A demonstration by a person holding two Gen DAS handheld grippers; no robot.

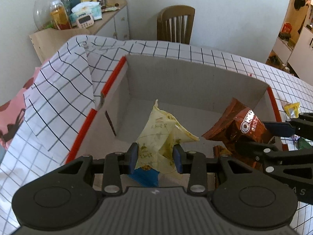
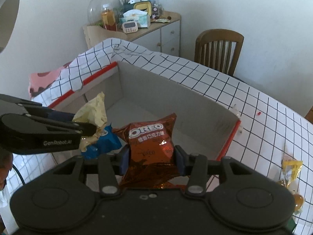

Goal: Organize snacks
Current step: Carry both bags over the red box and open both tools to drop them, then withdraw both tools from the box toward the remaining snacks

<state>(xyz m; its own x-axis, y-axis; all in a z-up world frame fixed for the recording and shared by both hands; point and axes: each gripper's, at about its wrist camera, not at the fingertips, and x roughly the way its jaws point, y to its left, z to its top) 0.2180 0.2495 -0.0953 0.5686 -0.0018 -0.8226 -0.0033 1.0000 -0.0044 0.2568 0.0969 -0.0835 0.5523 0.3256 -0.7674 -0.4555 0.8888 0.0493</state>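
From the left wrist camera, the left gripper pinches a crumpled pale yellow snack packet between its blue pads, held over the open cardboard box on a grid-patterned tablecloth, with a blue packet just below it. From the right wrist camera, the right gripper clamps a brown Oreo packet above the same box, beside the left gripper's yellow packet, while yellow wrapped snacks lie on the cloth outside the box, to the right.
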